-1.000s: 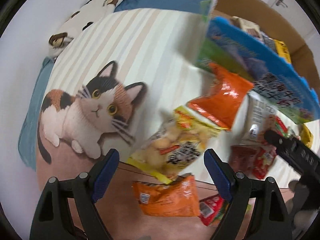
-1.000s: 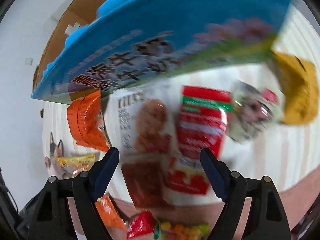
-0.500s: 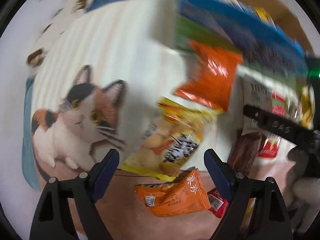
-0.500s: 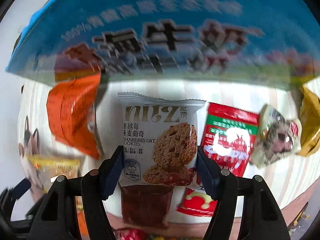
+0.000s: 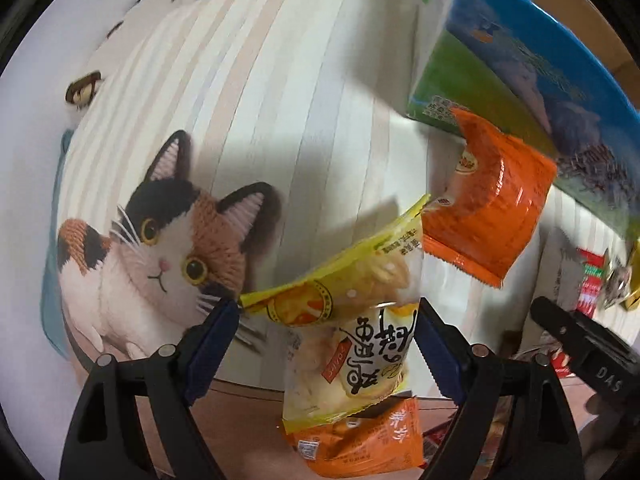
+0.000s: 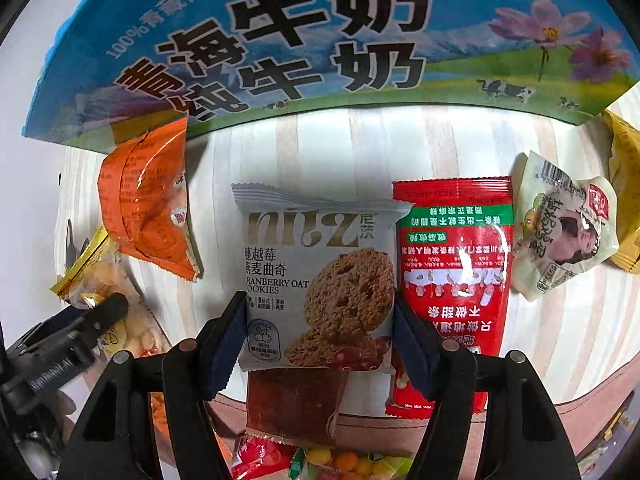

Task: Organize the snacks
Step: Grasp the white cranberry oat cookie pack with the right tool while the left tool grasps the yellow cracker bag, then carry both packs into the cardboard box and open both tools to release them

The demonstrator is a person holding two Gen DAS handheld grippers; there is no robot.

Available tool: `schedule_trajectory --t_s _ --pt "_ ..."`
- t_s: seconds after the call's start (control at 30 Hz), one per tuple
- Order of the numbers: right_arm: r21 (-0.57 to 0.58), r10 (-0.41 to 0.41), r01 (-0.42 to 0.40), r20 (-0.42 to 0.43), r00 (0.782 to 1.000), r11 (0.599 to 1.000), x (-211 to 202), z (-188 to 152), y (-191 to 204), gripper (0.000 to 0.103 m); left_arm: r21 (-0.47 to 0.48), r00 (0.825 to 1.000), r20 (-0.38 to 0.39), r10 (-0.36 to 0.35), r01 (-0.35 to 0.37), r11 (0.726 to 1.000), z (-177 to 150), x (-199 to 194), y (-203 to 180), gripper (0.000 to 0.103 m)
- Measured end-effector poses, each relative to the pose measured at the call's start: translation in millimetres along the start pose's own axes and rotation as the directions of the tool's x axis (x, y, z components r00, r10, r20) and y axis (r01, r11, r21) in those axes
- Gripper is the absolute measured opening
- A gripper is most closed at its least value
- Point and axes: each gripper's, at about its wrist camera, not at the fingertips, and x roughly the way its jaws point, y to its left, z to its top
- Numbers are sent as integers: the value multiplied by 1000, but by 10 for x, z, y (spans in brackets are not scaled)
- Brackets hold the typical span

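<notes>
Snack packets lie on a striped cat-print cloth (image 5: 280, 80). In the left wrist view my left gripper (image 5: 326, 344) is open around a yellow chip packet (image 5: 352, 328), which leans against the right finger. An orange packet (image 5: 488, 216) lies beyond it and another orange packet (image 5: 360, 436) below it. In the right wrist view my right gripper (image 6: 320, 340) has both pads against the sides of a white cranberry oat cookie packet (image 6: 320, 280). A red packet (image 6: 456, 280) lies right of it and a dark brown packet (image 6: 294, 404) under it.
A blue milk carton box (image 6: 320, 40) stands behind the snacks, also in the left wrist view (image 5: 540, 80). A white packet (image 6: 560, 232) and a yellow packet (image 6: 624, 192) lie at the right. The orange packet (image 6: 148, 200) lies at the left. Candy packets (image 6: 340, 460) lie near the front edge.
My right gripper moved in toward the cookie packet and closed on its sides. My left gripper moved closer to the yellow chip packet, which now sits between its fingers.
</notes>
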Motion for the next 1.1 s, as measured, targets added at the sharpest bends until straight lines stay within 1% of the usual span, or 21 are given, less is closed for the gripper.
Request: schedule_trajectory --t_s 0.17,0.23,0.27,0.3,0.37,0.43,0.57,0.63,0.8,0.93,1.1 --pt "22 -16 17 -14 1000 1000 75 73 86 75 -8 999 -41 -2 1 1000 21 183 -42 87" --pt "33 -25 26 -21 999 999 85 96 91 75 -21 999 -39 3 -4 1000 -25 253 -50 86" --pt "39 -28 28 -24 999 999 94 103 90 75 -29 1000 -29 5 -6 1000 -51 277 -36 84" --pt "41 -30 31 -26 999 999 107 106 94 75 -36 1000 -16 9 -9 999 -62 277 -38 80" --pt "45 -32 34 -29 999 998 179 105 78 75 -45 1000 2 19 -19 999 -146 243 -80 62" --pt "57 -31 33 -32 999 998 171 161 82 75 -50 1000 10 24 -23 998 -301 259 -67 61" --pt "80 -21 22 -22 1000 997 192 255 25 72 -52 999 25 30 -29 998 -307 256 -37 59" --pt "75 -19 20 -12 1000 997 147 243 -2 69 -49 999 34 38 -36 998 -319 192 -48 57" --pt "72 7 -8 12 1000 997 32 173 -60 68 -41 998 51 42 -40 998 -378 162 -21 54" --pt "70 32 -34 26 999 997 -72 129 -100 67 -38 997 64 37 -34 999 -479 50 -17 49" --pt "40 54 -57 69 996 998 -294 62 -148 67 -14 995 94 19 -18 1000 -573 -133 -64 49"
